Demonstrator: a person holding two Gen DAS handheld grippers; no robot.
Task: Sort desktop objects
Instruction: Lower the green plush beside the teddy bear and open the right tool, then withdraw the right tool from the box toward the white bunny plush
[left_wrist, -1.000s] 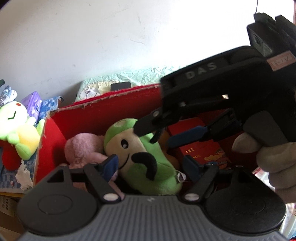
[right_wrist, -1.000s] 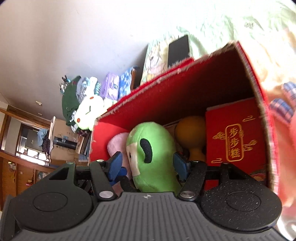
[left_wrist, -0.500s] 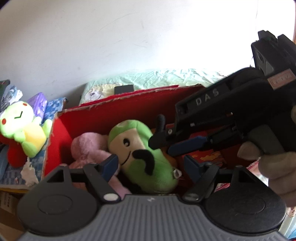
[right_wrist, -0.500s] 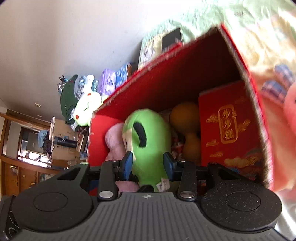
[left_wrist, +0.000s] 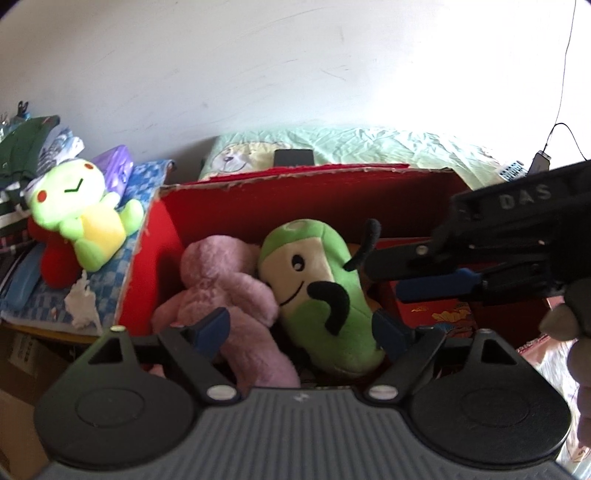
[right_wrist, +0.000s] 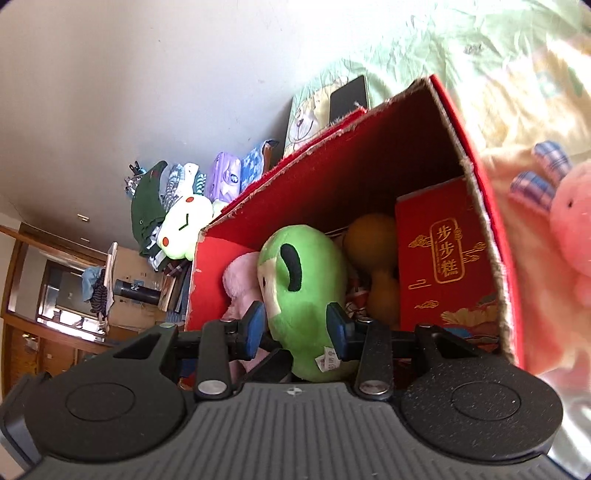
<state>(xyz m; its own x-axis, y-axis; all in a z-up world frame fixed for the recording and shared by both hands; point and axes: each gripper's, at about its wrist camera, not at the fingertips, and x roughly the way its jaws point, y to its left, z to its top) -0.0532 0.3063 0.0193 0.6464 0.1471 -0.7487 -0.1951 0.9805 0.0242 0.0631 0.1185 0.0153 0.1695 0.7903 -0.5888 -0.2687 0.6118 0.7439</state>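
Right wrist view: green plush (right_wrist: 303, 295) pinched between right gripper (right_wrist: 295, 328) fingers (right_wrist: 253, 328)

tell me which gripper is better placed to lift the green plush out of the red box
Right. The right gripper is shut on the green plush at its lower end, inside the red box. The left gripper is opening, pads touching nothing.

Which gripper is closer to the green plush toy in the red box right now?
Right. The right gripper has its jaws shut on the green plush toy. The left gripper sits just short of it, jaws opening around the toy's lower end without pressing it.
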